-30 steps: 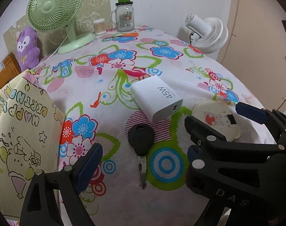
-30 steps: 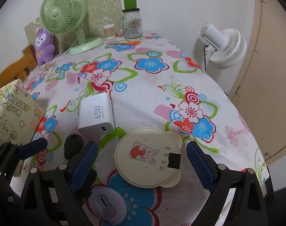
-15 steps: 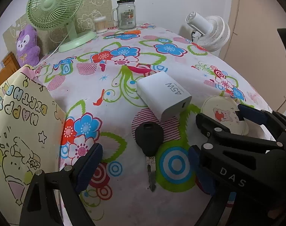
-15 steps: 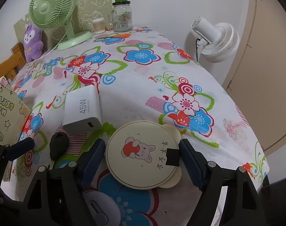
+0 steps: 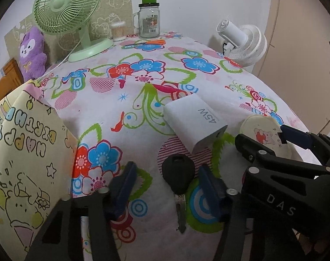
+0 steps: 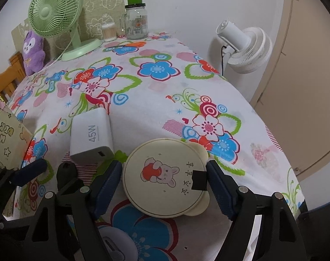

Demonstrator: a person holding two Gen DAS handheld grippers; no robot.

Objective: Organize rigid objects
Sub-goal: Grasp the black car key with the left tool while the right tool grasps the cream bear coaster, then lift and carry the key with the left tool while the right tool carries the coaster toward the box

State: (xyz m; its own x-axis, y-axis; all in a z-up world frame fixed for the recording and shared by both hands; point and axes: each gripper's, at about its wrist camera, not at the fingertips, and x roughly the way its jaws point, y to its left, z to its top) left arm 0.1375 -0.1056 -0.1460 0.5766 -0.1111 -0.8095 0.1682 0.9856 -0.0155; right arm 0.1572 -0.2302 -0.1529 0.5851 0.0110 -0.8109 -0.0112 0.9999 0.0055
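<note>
A black-headed key (image 5: pixel 178 174) lies on the flowered tablecloth between the fingers of my left gripper (image 5: pixel 167 188). Its jaws are closing; the right pad (image 5: pixel 208 193) is close beside the key head, while the left pad (image 5: pixel 123 187) stands apart from it. A round cream case with a bear picture (image 6: pixel 162 176) lies near the table's front right. My right gripper (image 6: pixel 162 179) has both pads against its sides, and the case rests flat on the cloth. A white 45W charger (image 5: pixel 195 124) lies just beyond the key.
A yellow birthday gift bag (image 5: pixel 23 152) stands at the left. A green fan (image 5: pixel 67 6), a glass jar (image 5: pixel 148 21), cotton swabs and a purple plush line the back. A white fan (image 6: pixel 245 50) stands past the right edge. A pale rounded gadget (image 6: pixel 115 245) lies under my right gripper.
My left gripper's fingers have drawn much closer together around the key. My right gripper's fingers closed in from a wider stance onto the round case's sides.
</note>
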